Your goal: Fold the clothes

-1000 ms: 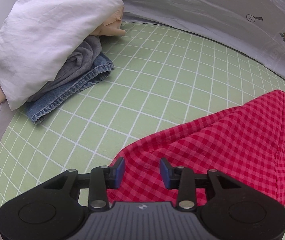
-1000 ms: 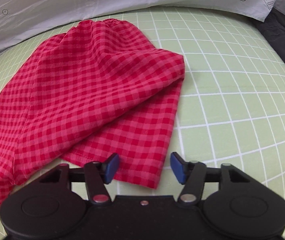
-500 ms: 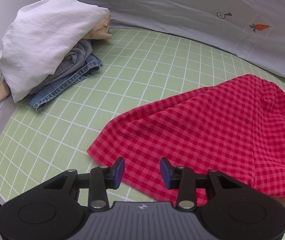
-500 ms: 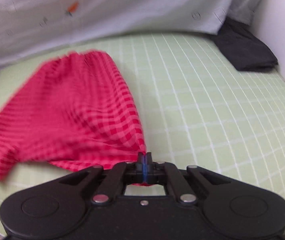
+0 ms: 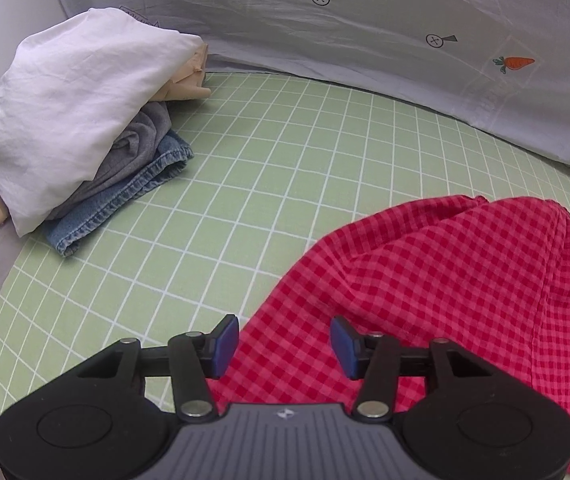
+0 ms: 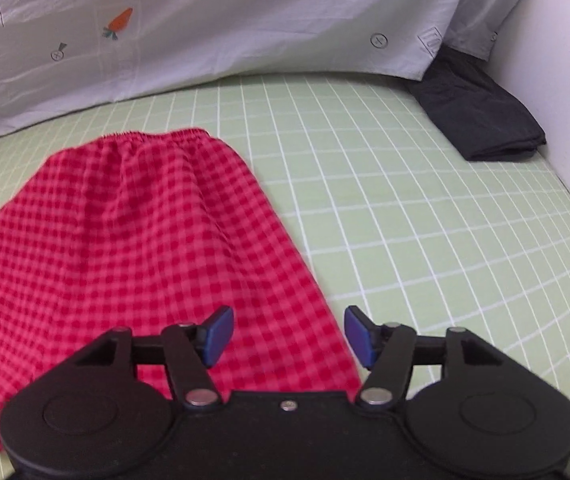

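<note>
A red checked skirt (image 6: 133, 240) lies spread on the green grid mat (image 6: 405, 208), its gathered waistband (image 6: 153, 136) toward the back. In the left wrist view the same red checked skirt (image 5: 445, 288) fills the lower right. My left gripper (image 5: 283, 344) is open just above the skirt's near left edge, nothing between its blue pads. My right gripper (image 6: 287, 334) is open over the skirt's near right corner, holding nothing. The cloth's nearest hem is hidden under both gripper bodies.
A pile of clothes sits at the mat's left: a white garment (image 5: 81, 108) over grey cloth and blue jeans (image 5: 125, 196). A folded dark garment (image 6: 481, 112) lies at the back right by a white wall. A pale printed sheet (image 6: 225, 20) hangs along the back.
My right gripper was shut on the skirt's corner half a second ago and has opened, letting the cloth drop flat. The left gripper stayed open and shifted over the skirt's left edge.
</note>
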The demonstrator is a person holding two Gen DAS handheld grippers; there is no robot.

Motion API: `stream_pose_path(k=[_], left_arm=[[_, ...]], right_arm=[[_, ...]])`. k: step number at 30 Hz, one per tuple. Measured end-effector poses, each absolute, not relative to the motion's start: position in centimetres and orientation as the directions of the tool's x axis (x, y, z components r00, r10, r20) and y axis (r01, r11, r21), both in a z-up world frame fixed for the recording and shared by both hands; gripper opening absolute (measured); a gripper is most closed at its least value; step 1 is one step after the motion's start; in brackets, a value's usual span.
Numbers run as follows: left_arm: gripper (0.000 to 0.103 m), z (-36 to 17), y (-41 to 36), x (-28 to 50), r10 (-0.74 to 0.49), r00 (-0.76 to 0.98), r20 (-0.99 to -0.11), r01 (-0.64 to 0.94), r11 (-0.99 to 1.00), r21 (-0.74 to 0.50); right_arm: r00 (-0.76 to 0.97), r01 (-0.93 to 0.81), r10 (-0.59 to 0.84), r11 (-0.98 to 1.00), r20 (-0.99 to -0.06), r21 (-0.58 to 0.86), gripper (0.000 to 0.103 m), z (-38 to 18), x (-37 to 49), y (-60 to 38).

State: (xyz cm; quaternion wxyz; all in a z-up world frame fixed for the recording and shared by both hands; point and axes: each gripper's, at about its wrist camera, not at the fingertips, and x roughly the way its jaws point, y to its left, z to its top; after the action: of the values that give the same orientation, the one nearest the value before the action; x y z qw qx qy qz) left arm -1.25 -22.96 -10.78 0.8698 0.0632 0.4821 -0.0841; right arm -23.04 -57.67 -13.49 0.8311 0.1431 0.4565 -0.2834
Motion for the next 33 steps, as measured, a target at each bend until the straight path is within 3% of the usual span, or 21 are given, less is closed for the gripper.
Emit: stream_pose_path(k=[8,13,22,24,26,28,29,30,31,33], left_arm=[[0.056,-12.6,-28.8,5.9,-0.106,0.484,-0.868,0.260,0.965,0.027],[0.064,-14.7,-33.6,9.2,-0.169,0.447,-0.878,0.368,0.930,0.008],[0.066,-17.8,-39.6,11.3,-0.261,0.339,-0.904,0.567,0.824,-0.025],[0.062,-18.3,-40.0,11.1,-0.257,0.337,-0.906,0.586,0.810,-0.013],[0.049,-18.5,-40.2,10.9,-0.261,0.348,-0.901,0.606,0.795,0.004],[0.023,-18.4,-40.2,10.7,-0.285,0.343,-0.895,0.632,0.775,-0.004],[0.003,-18.5,-40.2,10.8,-0.289,0.336,-0.896,0.636,0.772,-0.011],[0.001,-18.3,-40.1,10.9,-0.291,0.348,-0.891,0.630,0.777,-0.007],[0.001,-18.1,-39.9,11.0,-0.291,0.368,-0.883,0.621,0.784,0.001],[0.000,-17.2,-39.4,11.4,-0.284,0.428,-0.858,0.586,0.810,0.024]], right_arm=[[0.468,0.570,-0.329,0.822,-0.820,-0.005,0.072,-14.2,-14.7,-60.8],[0.445,0.557,-0.316,0.830,-0.838,-0.017,0.080,-16.2,-10.1,-63.5],[0.405,0.476,-0.266,0.878,-0.875,-0.046,0.078,-20.1,-6.3,-64.6],[0.411,0.475,-0.250,0.880,-0.877,-0.028,0.074,-20.3,-6.2,-64.7],[0.421,0.475,-0.223,0.880,-0.879,0.004,0.061,-20.5,-6.4,-64.9],[0.437,0.463,-0.208,0.886,-0.875,0.021,0.053,-20.4,-6.4,-65.0],[0.441,0.452,-0.206,0.892,-0.873,0.018,0.046,-20.3,-6.3,-65.0],[0.445,0.442,-0.205,0.897,-0.872,0.015,0.028,-20.2,-6.3,-65.0],[0.445,0.442,-0.209,0.897,-0.871,0.011,0.001,-20.1,-6.1,-65.2],[0.462,0.451,-0.237,0.893,-0.855,-0.004,0.001,-19.6,-6.1,-65.6]])
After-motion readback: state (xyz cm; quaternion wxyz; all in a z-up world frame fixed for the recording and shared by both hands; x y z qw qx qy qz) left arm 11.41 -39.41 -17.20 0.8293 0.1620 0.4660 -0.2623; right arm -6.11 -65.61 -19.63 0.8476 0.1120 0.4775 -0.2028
